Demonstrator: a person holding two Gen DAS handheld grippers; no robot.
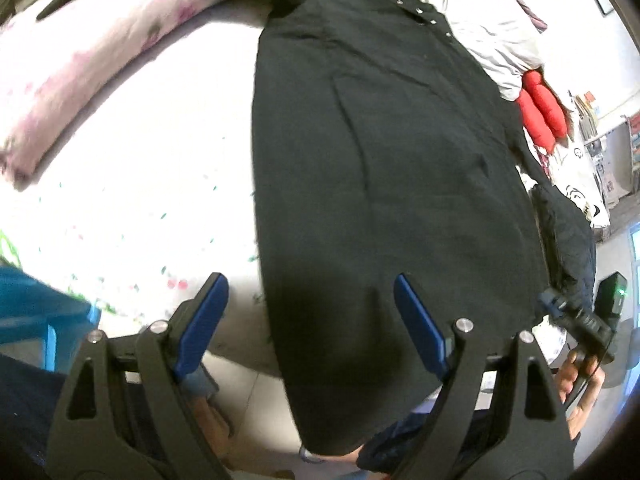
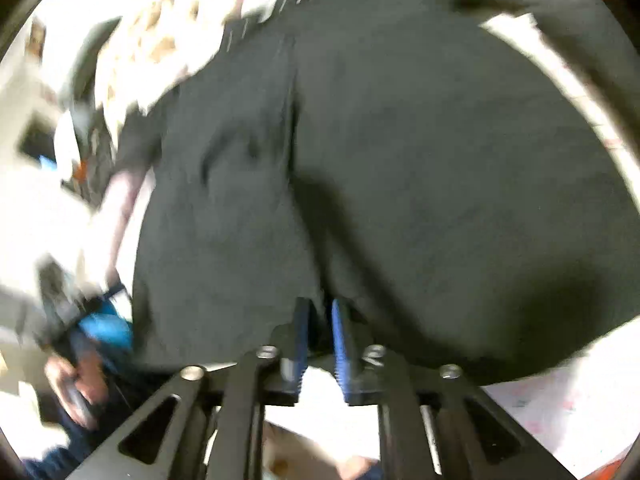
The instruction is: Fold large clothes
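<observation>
Left gripper (image 1: 310,320) hovering wide open over black garment (image 1: 400,160) on bed (image 1: 140,160); right gripper (image 2: 320,336) nearly closed, fingers (image 2: 340,336) pinching garment's hem.

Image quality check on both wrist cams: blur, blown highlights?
Left wrist: mostly sharp; the white bedsheet is overexposed, the black garment shows its seams, and the left hand-held gripper casts a shadow on it. Right wrist: heavy motion blur, background smeared; the right hand-held gripper stays fairly sharp. Both views: strong fisheye distortion.
</observation>
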